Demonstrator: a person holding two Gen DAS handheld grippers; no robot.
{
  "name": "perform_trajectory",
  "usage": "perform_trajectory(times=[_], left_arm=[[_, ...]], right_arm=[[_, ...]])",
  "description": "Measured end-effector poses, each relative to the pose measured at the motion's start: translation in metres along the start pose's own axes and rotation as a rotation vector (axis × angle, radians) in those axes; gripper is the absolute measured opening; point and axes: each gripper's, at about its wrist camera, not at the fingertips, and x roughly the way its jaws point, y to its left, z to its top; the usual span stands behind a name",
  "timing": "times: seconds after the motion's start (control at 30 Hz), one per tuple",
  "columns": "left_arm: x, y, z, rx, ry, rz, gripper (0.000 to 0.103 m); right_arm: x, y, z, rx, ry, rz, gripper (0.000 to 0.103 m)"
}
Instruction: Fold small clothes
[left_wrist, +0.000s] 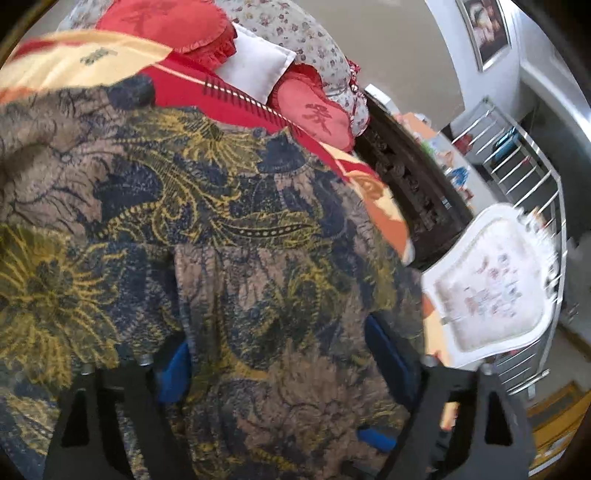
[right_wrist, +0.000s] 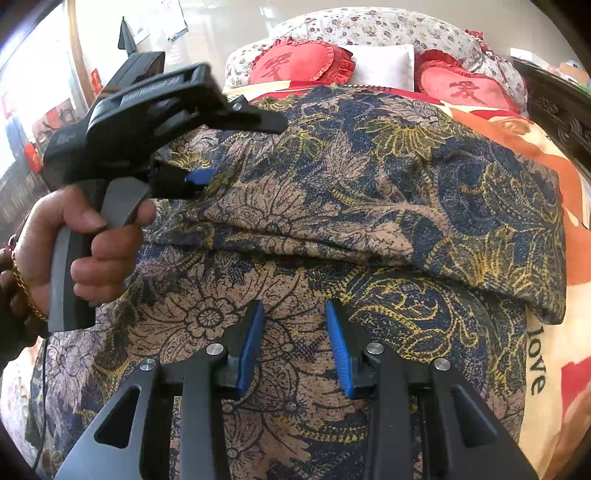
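A floral garment (right_wrist: 332, 206) in navy, tan and yellow lies spread on the bed, with one fold across its middle. It fills the left wrist view (left_wrist: 207, 229) too. My right gripper (right_wrist: 294, 347) is open, its blue pads (right_wrist: 251, 347) wide apart just above the near part of the cloth. My left gripper (left_wrist: 280, 369) has its blue pads (left_wrist: 384, 354) wide apart with cloth bunched between and over them. In the right wrist view the left gripper (right_wrist: 199, 176) sits at the garment's left edge, held by a hand (right_wrist: 85, 243).
The bed has a red and orange bedspread (right_wrist: 554, 354) with the word "love". Two red heart cushions (right_wrist: 299, 62) and a white pillow (right_wrist: 384, 66) lie at the head. A dark carved bed frame (left_wrist: 410, 177), a white chair (left_wrist: 491, 291) and a metal rack (left_wrist: 517, 155) stand to the right.
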Motion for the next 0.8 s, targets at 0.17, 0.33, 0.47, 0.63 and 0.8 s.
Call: perform_trajectory(times=[0.17, 0.33, 0.47, 0.63, 0.8], left_arm=[[-0.011, 0.021, -0.006, -0.057, 0.004, 0.088, 0.006], [-0.061, 0.002, -0.005, 0.044, -0.105, 0.185, 0.003], [-0.117, 0.010, 0.004, 0.022, -0.202, 0.204, 0.003], [-0.161, 0.048, 0.002, -0.036, -0.228, 0.303, 0.003], [-0.159, 0.069, -0.012, -0.077, -0.194, 0.352, 0.004]], right_arm=[[0.000, -0.001, 0.000, 0.000, 0.000, 0.001, 0.017], [0.000, -0.001, 0.000, 0.001, 0.000, 0.001, 0.017], [-0.001, -0.001, 0.000, 0.003, 0.001, 0.004, 0.017], [-0.001, -0.001, 0.000, 0.003, 0.001, 0.003, 0.017], [-0.002, -0.002, 0.001, 0.006, 0.001, 0.006, 0.017]])
